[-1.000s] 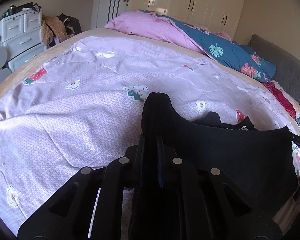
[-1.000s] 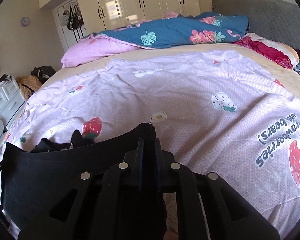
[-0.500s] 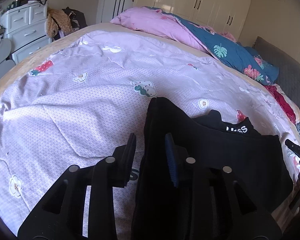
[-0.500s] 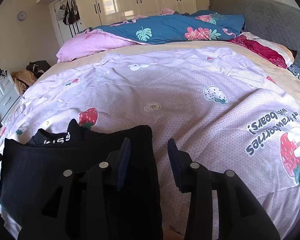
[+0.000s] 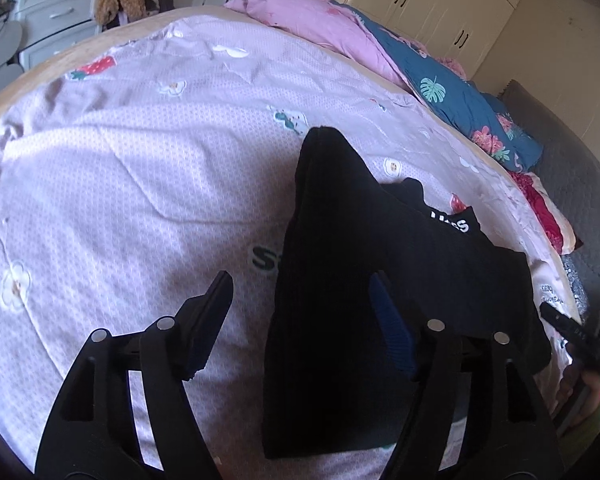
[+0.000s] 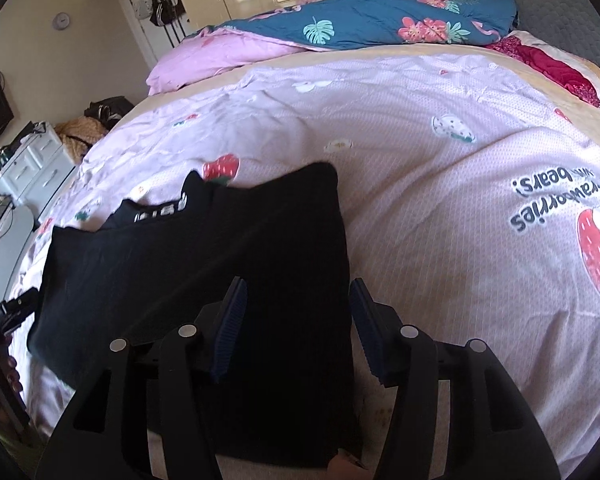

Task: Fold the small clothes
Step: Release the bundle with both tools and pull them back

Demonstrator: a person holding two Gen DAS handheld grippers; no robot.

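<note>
The left gripper is hovering with its fingers spread wide and grasping nothing, straddling the left edge of the black folded garment that is lying flat on the lilac strawberry-print bedspread. The right gripper is likewise hanging released over the garment's right edge. The fold appears laid down; a good next step would be pressing the edges square before regripping. Open bedspread is lying on both sides, and the garment's near edge is sitting close to the bed's edge.
</note>
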